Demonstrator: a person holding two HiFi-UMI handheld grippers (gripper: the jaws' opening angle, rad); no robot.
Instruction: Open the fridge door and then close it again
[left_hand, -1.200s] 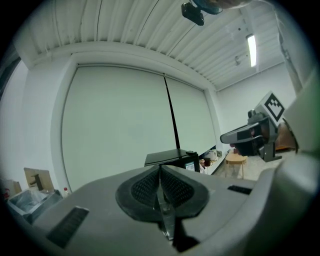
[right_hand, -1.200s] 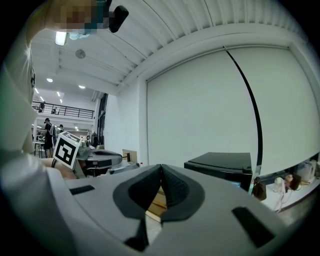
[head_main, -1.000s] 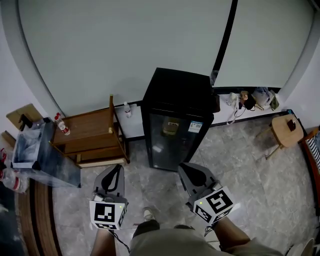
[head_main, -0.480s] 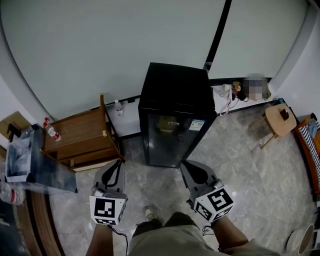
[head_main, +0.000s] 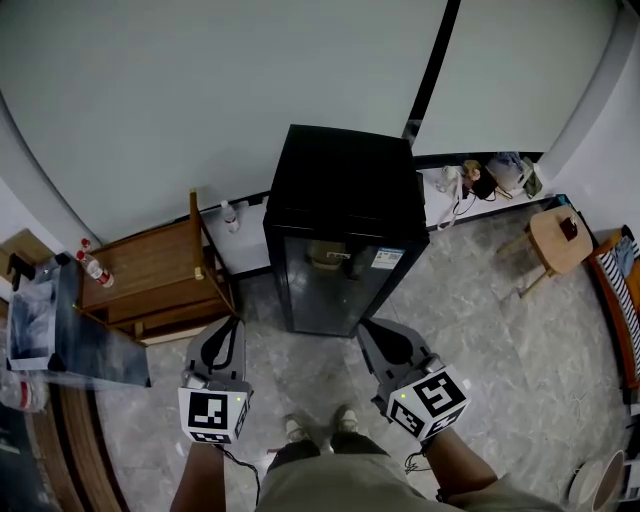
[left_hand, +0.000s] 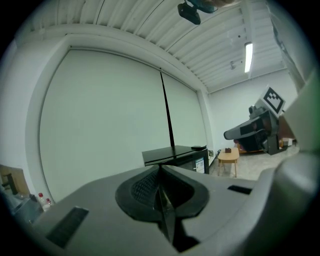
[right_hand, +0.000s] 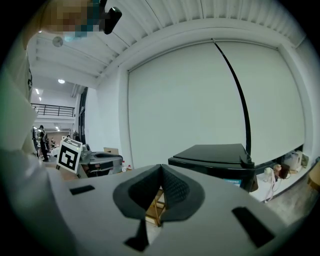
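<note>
A small black fridge (head_main: 340, 200) stands against the white wall, its glass door (head_main: 330, 285) shut and facing me. Both grippers hover in front of it, apart from the door. My left gripper (head_main: 232, 325) is shut with nothing in it, just left of the door's lower corner. My right gripper (head_main: 368, 330) is also shut and empty, near the lower right corner. In the left gripper view the fridge (left_hand: 176, 155) shows beyond the shut left gripper (left_hand: 161, 167). In the right gripper view the fridge (right_hand: 215, 157) sits right of the shut right gripper (right_hand: 160, 167).
A wooden shelf unit (head_main: 150, 270) stands left of the fridge, with a bottle (head_main: 232, 215) between them. A clear box (head_main: 40, 320) is at far left. A round wooden stool (head_main: 560, 235) and some clutter (head_main: 490, 175) are at right. My feet (head_main: 320, 425) are on the tiled floor.
I have stepped closer to the fridge, which now looks larger and nearer. Both grippers moved forward toward its door and stayed shut. The door stayed shut.
</note>
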